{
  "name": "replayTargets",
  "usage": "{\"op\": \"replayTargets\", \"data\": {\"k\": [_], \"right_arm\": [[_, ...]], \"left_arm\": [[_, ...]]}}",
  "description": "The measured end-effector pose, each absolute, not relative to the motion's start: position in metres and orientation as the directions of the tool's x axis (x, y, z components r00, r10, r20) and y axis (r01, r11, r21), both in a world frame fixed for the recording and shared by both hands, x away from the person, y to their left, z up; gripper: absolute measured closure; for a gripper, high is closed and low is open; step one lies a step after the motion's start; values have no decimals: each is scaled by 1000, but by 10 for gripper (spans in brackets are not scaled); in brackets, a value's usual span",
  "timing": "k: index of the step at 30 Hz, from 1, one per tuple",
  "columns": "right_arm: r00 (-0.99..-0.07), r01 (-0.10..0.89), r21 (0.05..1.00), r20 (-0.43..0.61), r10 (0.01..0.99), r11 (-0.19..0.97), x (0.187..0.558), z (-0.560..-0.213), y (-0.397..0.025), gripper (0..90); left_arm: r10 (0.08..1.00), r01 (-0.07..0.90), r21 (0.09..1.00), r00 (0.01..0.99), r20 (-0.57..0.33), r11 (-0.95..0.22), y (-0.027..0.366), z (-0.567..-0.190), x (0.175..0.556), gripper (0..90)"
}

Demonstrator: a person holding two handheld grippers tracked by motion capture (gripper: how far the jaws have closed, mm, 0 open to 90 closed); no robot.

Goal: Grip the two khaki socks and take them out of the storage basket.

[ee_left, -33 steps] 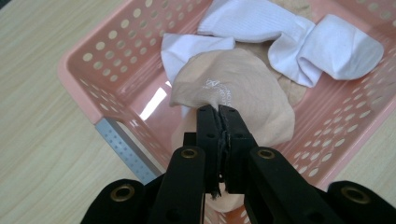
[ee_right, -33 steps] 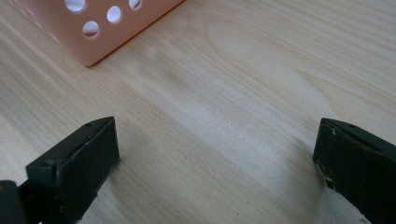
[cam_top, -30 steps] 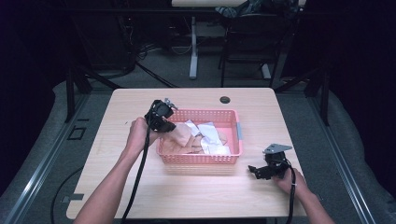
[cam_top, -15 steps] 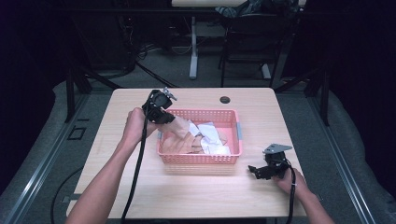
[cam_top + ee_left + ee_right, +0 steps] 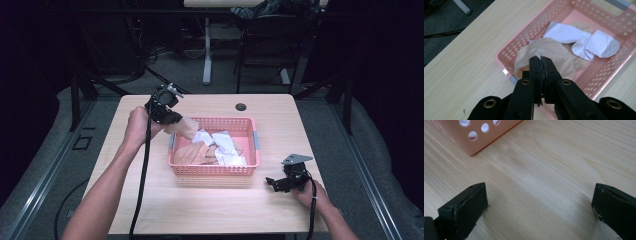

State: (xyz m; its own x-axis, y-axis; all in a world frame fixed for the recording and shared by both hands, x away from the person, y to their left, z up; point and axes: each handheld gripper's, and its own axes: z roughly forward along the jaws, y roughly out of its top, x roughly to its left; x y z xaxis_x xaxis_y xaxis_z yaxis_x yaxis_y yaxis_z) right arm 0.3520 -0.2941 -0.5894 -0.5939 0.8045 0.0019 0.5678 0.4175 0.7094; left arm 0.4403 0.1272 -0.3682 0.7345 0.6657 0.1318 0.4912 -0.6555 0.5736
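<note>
Beige sock (image 5: 544, 53) above basket (image 5: 506, 53) corner

A light wood desk (image 5: 210, 210) stands on grey floor (image 5: 45, 165) in a dim room, lit from above. Behind it, dark metal frames (image 5: 80, 85), a white post (image 5: 207, 50) and loose cables (image 5: 155, 55) recede into shadow. A small black disc (image 5: 241, 106) sits by the desk's far edge.
</note>
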Motion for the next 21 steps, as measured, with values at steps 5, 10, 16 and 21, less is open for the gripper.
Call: {"op": "replayTargets", "data": {"k": [5,10,16,21], "right_arm": [[-594,568,709,1,804,419,352,-589,-294,0],[-594,567,707,-2,804,422,352,-589,-294,0],[-595,567,707,-3,804,422,352,-589,-294,0],[-595,567,707,-2,803,422,352,-589,-294,0]], "left_arm": [[682,492,586,716,147,-644,139,-355,440,876],[694,497,592,703,154,-635,146,-350,440,876],[712,508,593,682,165,-624,160,-344,440,876],[737,527,598,655,167,-604,177,-342,440,876]]}}
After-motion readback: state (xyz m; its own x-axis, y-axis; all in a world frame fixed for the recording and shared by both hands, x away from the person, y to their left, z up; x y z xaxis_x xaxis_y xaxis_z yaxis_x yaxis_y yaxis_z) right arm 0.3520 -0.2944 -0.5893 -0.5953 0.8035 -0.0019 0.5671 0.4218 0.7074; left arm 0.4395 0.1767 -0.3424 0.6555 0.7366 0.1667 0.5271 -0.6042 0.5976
